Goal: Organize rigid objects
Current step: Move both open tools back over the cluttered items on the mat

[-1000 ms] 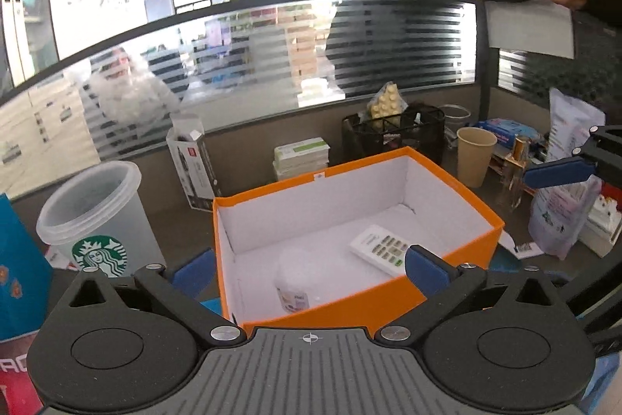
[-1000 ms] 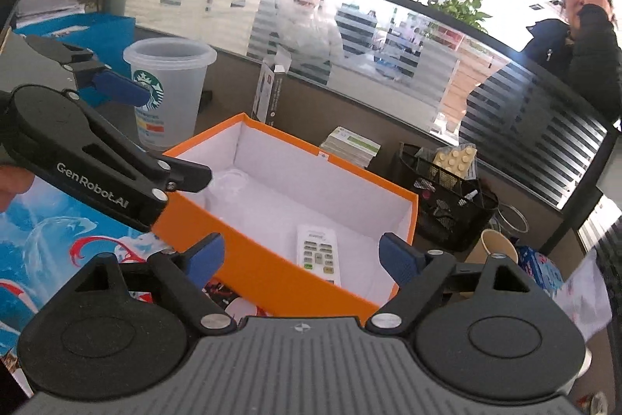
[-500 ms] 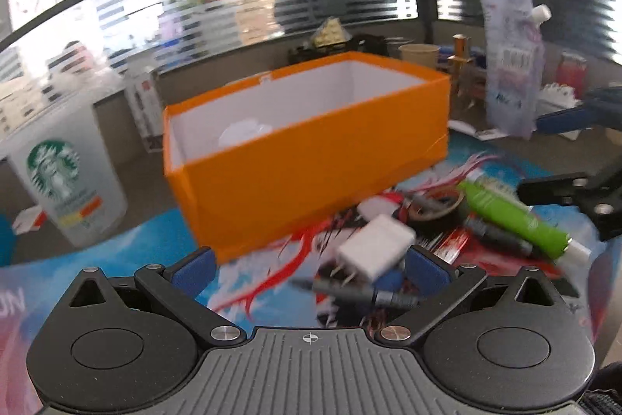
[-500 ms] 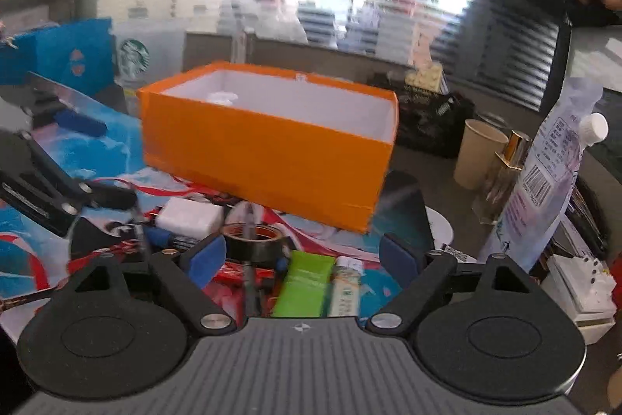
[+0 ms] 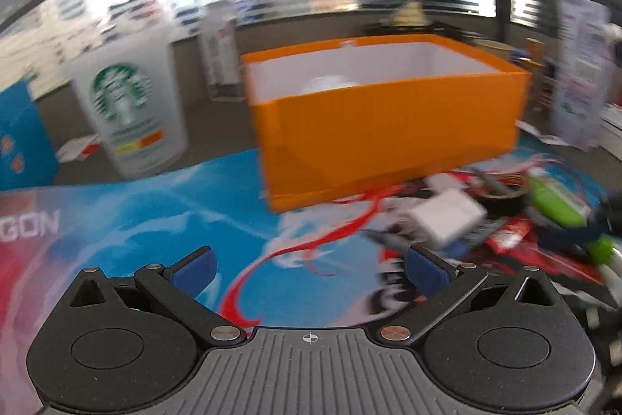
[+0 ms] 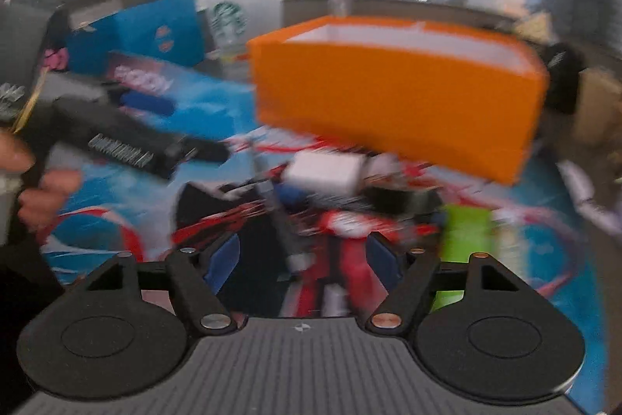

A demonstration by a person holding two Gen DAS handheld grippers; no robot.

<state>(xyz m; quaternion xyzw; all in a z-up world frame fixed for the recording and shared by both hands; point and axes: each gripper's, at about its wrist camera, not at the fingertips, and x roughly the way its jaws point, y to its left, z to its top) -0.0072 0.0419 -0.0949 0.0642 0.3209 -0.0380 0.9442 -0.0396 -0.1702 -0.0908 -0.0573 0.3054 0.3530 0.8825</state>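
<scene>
Orange box [image 5: 385,127] behind clutter; L jaws wide, empty (R jaws just narrowing, nothing gripped).

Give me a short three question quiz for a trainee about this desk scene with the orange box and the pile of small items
1. True or false: the orange box has a lid on it.
2. Multiple choice: in the left wrist view, the white charger block lies (A) inside the box, (B) on the printed mat in front of the box, (C) on the Starbucks cup.
3. Fill in: the tube in the pile near the right gripper is coloured ____.

Key
1. False; it stands open, its white inside showing.
2. B.
3. Green.
</scene>
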